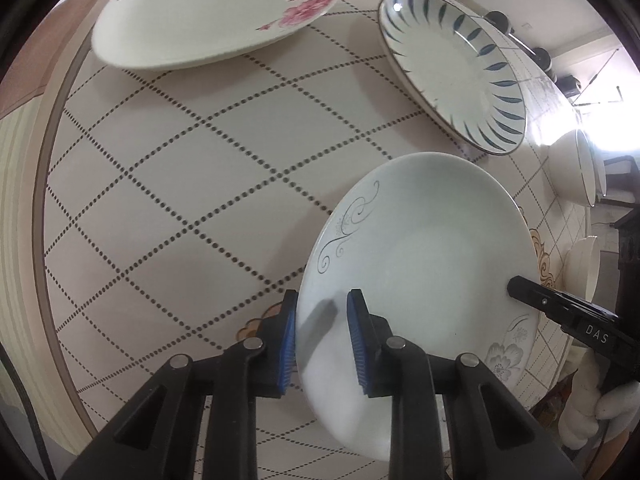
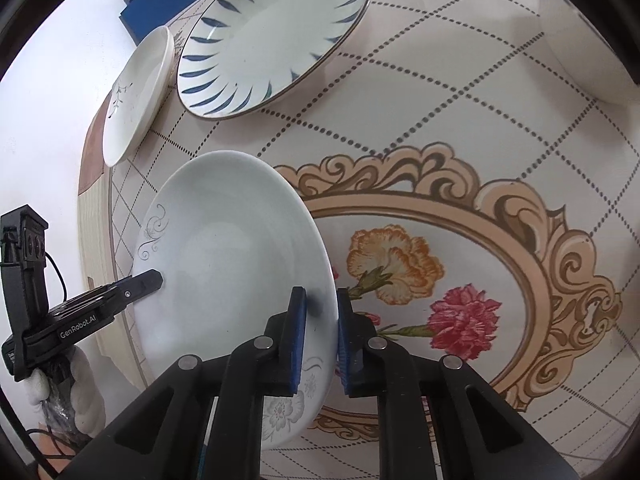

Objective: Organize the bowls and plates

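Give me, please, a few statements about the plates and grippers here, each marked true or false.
1. Both grippers hold the same white plate. True: left gripper and right gripper clamp opposite rims.
2. The blue-leaf plate is stacked on the white plate. False: it lies apart on the table.
3. The pink-blossom plate is held. False: no gripper touches it.
4. The tablecloth shows printed flowers. True.

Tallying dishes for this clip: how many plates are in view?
3. Grey-flower plate, its rim gripped by left claw and right claw; blue-leaf plate and pink-blossom plate beyond on the table. Others may be hidden.
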A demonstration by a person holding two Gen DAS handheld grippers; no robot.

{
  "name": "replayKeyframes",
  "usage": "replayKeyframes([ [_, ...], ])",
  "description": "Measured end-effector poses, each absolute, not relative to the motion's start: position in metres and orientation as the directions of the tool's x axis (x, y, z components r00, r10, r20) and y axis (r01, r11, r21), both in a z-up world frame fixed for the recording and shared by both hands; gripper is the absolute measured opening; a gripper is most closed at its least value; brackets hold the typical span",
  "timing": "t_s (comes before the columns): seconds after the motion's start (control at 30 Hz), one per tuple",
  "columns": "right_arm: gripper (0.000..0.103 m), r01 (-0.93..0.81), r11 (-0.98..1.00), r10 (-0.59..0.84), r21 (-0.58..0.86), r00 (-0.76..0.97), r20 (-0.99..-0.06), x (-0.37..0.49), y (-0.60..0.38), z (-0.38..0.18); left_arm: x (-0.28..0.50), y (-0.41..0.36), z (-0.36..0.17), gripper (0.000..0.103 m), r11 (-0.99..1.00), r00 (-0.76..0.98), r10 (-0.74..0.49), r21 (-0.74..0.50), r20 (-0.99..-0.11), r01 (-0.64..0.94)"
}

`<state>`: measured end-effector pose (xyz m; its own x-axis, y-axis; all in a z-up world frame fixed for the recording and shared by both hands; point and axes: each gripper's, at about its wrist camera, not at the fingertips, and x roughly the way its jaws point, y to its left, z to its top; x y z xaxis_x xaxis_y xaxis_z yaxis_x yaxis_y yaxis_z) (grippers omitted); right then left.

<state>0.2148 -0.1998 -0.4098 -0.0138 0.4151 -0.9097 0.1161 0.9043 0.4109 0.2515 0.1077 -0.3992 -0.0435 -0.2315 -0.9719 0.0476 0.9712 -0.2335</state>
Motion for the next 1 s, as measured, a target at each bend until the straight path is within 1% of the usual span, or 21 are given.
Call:
replayKeyframes([
  [0.17,0.016,0.146,0.907,0.396,0.395,0.020,-0.918,0.218,-0.238,-0.402,0.259,0.073,-0.398,0.022,0.963,-0.050,-0.250,-0.253,-0.967,0.092],
  [0.4,0.016,0.188,0.912,0.361,0.365,0.055,-0.931,0.217,-0.289,-0.399,0.266,0.022,-0.410,0.022,0.961,-0.074,-0.237,-0.245,-0.969,0.131],
  [0.57,0.017,0.196,0.914,0.351,0.354,0.052,-0.935,0.211,-0.313,-0.409,0.261,0.011,-0.417,0.022,0.967,-0.084,-0.203,-0.214,-0.976,0.141],
  [0.73,0.019,0.180,0.925,0.333,0.334,0.037,-0.942,0.205,-0.314,-0.418,0.258,0.002,-0.418,0.022,0.974,-0.083,-0.167,-0.178,-0.982,0.140],
  [0.87,0.019,0.153,0.938,0.314,0.311,0.005,-0.949,0.208,-0.308,-0.419,0.253,-0.002,-0.402,0.022,0.982,-0.046,-0.137,-0.142,-0.989,0.126],
  [0.93,0.020,0.119,0.957,0.267,0.265,0.003,-0.964,0.211,-0.303,-0.414,0.250,-0.001,-0.385,0.023,0.985,-0.009,-0.125,-0.126,-0.992,0.121],
  [1.0,0.023,0.096,0.966,0.240,0.240,0.010,-0.971,0.210,-0.302,-0.406,0.245,0.002,-0.366,0.023,0.986,0.036,-0.118,-0.113,-0.992,0.120],
])
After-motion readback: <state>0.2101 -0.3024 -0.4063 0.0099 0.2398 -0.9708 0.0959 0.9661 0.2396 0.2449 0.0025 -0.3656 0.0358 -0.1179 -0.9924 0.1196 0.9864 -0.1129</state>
